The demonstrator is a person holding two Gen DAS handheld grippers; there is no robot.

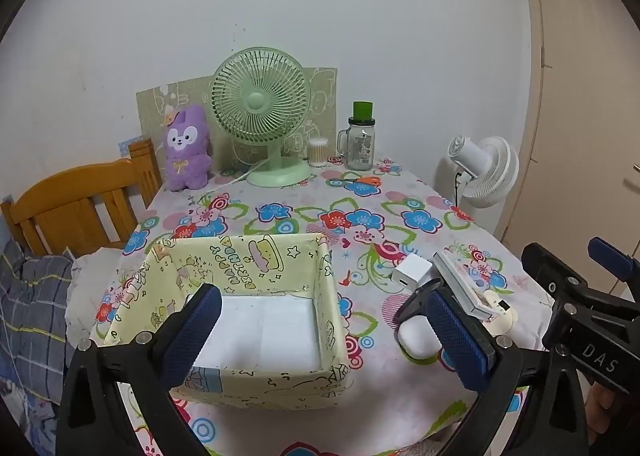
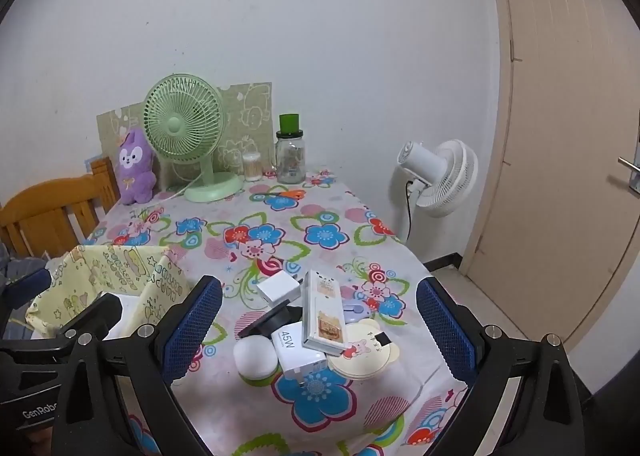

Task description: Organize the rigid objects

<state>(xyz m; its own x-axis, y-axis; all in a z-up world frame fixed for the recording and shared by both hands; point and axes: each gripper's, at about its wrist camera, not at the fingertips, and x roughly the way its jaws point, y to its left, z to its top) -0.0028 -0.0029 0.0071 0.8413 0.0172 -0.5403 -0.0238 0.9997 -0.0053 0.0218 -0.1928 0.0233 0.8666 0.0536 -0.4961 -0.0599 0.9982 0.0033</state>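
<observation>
Both the left gripper (image 1: 320, 332) and right gripper (image 2: 320, 330) are hovering released, while the light, stiff, slippery-looking white charger (image 2: 298, 354) is lying right of the yellow box (image 1: 320, 372), best pinched across its flat sides.

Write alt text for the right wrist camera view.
Open right gripper hovers over a cluster of small items, a 45W charger, white earbud case and long flat box, on a floral tablecloth; a yellow storage box sits left.
</observation>
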